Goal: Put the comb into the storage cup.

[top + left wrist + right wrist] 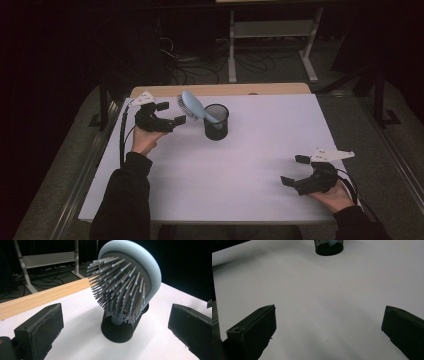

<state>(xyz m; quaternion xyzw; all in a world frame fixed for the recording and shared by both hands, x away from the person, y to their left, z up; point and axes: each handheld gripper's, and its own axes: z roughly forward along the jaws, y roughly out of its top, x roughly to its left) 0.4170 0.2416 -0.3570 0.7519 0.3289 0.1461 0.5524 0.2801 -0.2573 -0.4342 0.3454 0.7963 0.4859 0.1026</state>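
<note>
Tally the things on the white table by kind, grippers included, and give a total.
Hairbrush: 1
Mesh cup: 1
Grippers: 2, the left gripper and the right gripper
Total: 4

I count 1 hairbrush (193, 105), pale blue, at the upper centre of the high view, just left of the middle. There is 1 black mesh cup (216, 121) right beside it in that view, and the brush's handle stands in the cup. I hold 2 tongs: 1 left gripper (171, 113) at the upper left of the high view and 1 right gripper (294, 170) at the lower right. Each has 2 black jaws, so 4 jaws in all, every pair spread wide. Under them lies 1 white table (260, 150). At the top of the frame stands 1 pale metal frame (272, 29) on the floor.
</note>
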